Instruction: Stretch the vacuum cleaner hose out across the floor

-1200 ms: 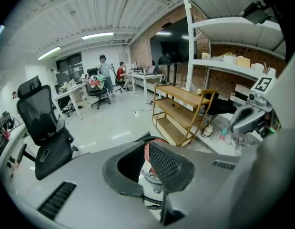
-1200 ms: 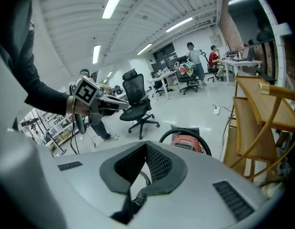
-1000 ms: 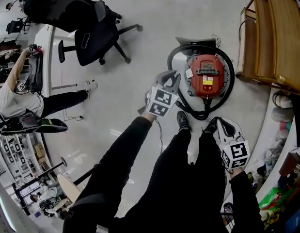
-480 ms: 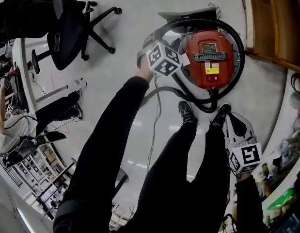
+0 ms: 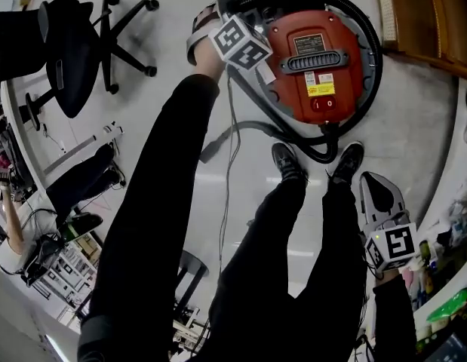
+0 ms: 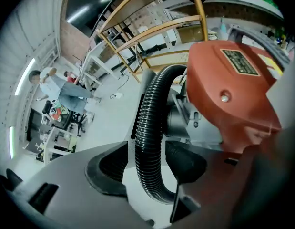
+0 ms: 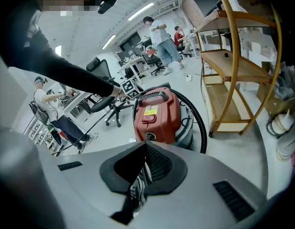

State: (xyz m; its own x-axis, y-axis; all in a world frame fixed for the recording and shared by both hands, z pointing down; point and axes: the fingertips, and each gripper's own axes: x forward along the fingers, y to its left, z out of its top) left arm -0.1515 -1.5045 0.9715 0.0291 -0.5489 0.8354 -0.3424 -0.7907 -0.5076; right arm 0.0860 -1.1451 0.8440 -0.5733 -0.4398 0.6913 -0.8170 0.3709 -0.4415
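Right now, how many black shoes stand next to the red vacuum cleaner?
2. The left shoe and the right shoe stand side by side beside the vacuum cleaner, close to its hose. None seems hidden.

Pale floor (image 5: 422, 119) bears red vacuum cleaner (image 5: 316, 59), black hose (image 6: 148, 142) and office chair (image 5: 71, 66).

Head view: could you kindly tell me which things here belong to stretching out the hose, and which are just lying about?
Job: hose, wrapped round the red vacuum cleaner.
Lying about: office chair, wooden shelf.
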